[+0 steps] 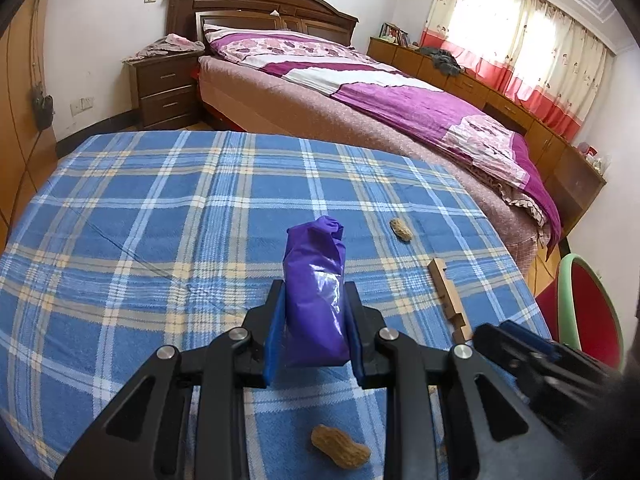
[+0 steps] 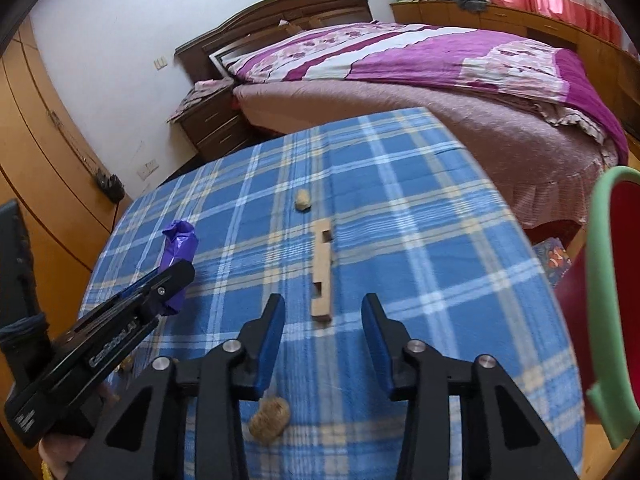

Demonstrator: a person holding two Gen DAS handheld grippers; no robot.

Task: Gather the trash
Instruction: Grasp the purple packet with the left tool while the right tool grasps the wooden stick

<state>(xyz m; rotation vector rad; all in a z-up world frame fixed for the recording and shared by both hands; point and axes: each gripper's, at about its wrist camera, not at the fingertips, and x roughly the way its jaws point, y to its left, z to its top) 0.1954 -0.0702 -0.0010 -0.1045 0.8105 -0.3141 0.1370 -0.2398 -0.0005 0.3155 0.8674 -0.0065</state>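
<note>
The left tool (image 1: 314,308) grips a rolled purple plastic bag (image 1: 316,280); the right tool (image 2: 323,320), part-open and empty just short of the notched wooden strip (image 2: 322,270), could nudge it away.

The left gripper (image 1: 316,320) tilts downward, its jaws clamped on a purple bag (image 1: 316,288). The right gripper (image 2: 323,320) also angles down just beside it, jaws parted with nothing between them.

White lettering runs along the black body of the left gripper (image 2: 178,280), well back from its jaws; it is blurred, and no word of it can be read surely.
</note>
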